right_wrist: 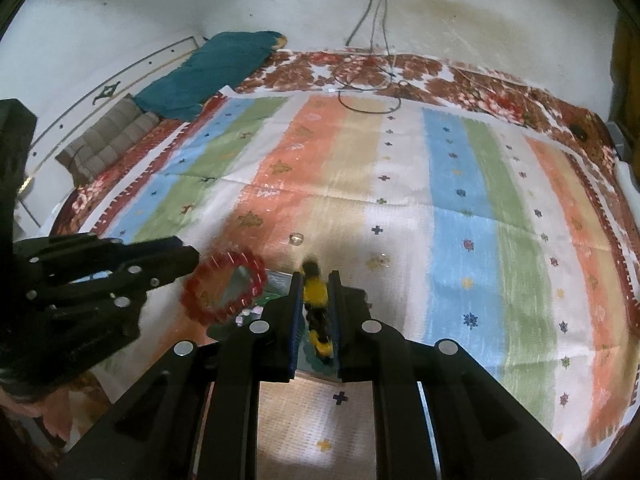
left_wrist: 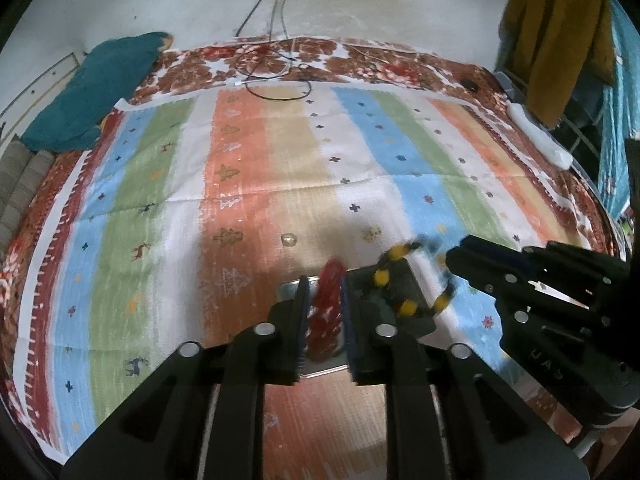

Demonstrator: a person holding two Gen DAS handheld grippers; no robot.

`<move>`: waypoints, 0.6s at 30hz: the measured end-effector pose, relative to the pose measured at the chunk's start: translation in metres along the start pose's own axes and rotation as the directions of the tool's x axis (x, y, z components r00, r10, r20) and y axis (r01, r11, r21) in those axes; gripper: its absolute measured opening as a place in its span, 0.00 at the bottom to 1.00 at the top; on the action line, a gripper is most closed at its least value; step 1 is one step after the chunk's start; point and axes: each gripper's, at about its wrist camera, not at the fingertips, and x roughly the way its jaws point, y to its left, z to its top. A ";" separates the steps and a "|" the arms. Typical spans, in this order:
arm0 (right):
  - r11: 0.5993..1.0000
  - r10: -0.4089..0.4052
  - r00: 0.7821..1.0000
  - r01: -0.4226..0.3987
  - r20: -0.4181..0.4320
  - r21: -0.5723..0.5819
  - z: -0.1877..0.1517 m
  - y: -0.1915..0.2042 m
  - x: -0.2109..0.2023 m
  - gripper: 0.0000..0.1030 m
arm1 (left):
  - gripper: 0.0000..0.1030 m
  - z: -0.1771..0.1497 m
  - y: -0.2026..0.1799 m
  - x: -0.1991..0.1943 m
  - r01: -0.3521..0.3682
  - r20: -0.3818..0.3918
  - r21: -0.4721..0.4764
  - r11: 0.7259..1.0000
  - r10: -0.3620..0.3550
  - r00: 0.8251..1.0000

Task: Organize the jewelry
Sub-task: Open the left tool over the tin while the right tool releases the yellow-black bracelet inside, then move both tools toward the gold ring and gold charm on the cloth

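Observation:
My left gripper (left_wrist: 325,308) is shut on a red beaded bracelet (left_wrist: 329,300), which fills the gap between the pads and looks blurred. The right wrist view shows that red bracelet (right_wrist: 224,288) as a ring hanging at the left gripper's (right_wrist: 192,258) tip. My right gripper (right_wrist: 315,304) is shut on a yellow-and-black beaded bracelet (right_wrist: 316,292). Seen from the left wrist, the yellow-and-black bracelet's (left_wrist: 400,284) loop dangles at the right gripper's (left_wrist: 450,258) tip. Both bracelets hang just above a shiny metal tray (left_wrist: 289,289) with dark and green pieces in it.
The tray (right_wrist: 276,280) sits on a striped cloth (left_wrist: 280,168) spread over a bed. A small clear ring (left_wrist: 289,239) lies on the cloth beyond the tray. A teal blanket (left_wrist: 96,92), cables (left_wrist: 276,76) and a mustard garment (left_wrist: 560,40) lie farther off. A hand (right_wrist: 44,416) shows lower left.

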 end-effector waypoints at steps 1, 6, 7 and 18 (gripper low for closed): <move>1.000 -0.005 1.000 0.005 -0.003 0.007 0.000 -0.002 0.001 0.23 | 0.25 0.000 0.001 0.000 0.001 0.001 -0.005 1.000 -0.001 1.000; 0.999 -0.025 0.999 0.026 -0.034 0.032 0.000 -0.010 0.008 0.27 | 0.29 0.001 0.008 0.002 -0.011 -0.003 -0.026 1.000 0.011 1.000; 0.999 -0.028 0.999 0.030 -0.042 0.038 0.000 -0.012 0.009 0.29 | 0.32 0.001 0.009 0.003 -0.016 -0.005 -0.031 0.999 0.016 1.000; 0.997 -0.060 0.993 0.064 -0.101 0.039 0.003 -0.018 0.026 0.38 | 0.45 0.008 0.021 0.018 -0.057 -0.041 -0.057 0.997 0.054 0.998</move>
